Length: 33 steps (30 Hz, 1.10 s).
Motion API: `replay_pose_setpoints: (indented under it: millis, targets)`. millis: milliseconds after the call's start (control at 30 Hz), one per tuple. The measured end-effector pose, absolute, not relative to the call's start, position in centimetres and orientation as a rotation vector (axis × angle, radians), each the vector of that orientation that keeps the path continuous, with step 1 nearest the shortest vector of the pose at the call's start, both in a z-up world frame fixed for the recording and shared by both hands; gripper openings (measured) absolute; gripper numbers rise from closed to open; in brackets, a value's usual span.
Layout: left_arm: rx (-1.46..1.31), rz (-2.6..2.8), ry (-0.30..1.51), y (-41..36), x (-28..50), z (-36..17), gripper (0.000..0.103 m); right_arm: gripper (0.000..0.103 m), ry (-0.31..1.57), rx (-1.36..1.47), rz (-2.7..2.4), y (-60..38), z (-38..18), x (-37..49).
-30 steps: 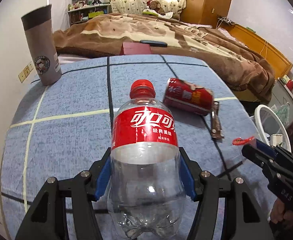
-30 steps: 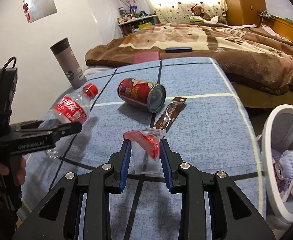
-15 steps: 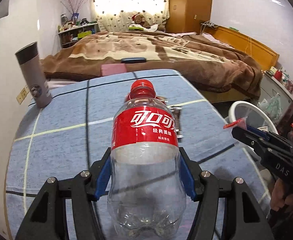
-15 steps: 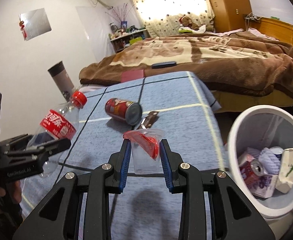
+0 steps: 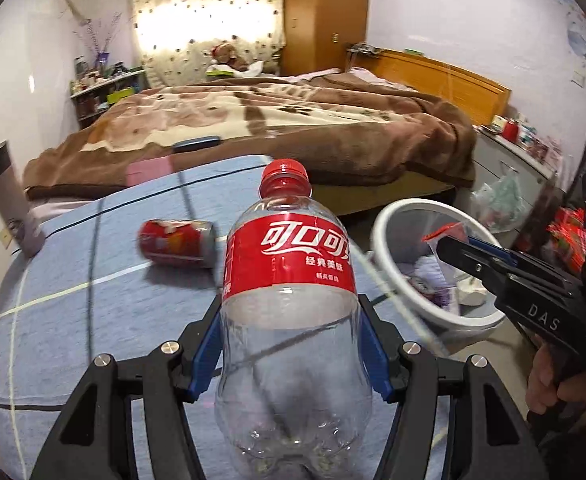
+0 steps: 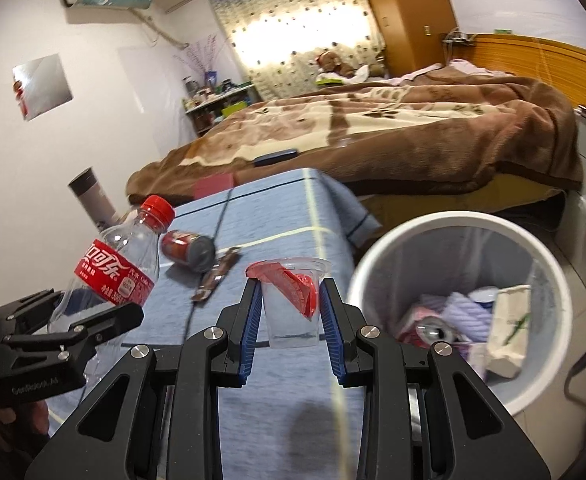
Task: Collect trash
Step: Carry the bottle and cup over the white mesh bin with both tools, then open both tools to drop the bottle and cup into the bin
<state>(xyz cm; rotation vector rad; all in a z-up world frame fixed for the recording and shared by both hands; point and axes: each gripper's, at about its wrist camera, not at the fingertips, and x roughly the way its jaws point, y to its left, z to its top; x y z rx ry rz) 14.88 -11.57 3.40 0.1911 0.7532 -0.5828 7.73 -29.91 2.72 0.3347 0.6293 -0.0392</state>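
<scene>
The right hand-held gripper (image 6: 290,312), clamped on a clear cup (image 6: 291,304), was nearer the white bin (image 6: 377,264) at its right; the left hand-held gripper (image 5: 291,344) gripped an upright bottle (image 5: 293,304) over the counter (image 5: 73,280).

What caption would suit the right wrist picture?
Right gripper carries a clear plastic cup toward the white trash bin.

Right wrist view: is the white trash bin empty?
No. The white trash bin already holds a can, a crumpled paper bag and other waste.
</scene>
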Motion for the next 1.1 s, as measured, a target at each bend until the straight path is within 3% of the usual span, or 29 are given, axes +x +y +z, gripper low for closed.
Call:
replay_pose_setpoints:
  millis: [567,1100]
  targets:
    - [0.245,-0.769,0.780,-22.7,12.8,2.2,0.064,0.031,0.627,0.384,-0.218,-37.4,1.9,5.1]
    - [0.262,-0.792,0.878,-26.9,14.6,-0.9,0.064,0.031,0.760,0.368,-0.290,-40.7,-1.7,6.6]
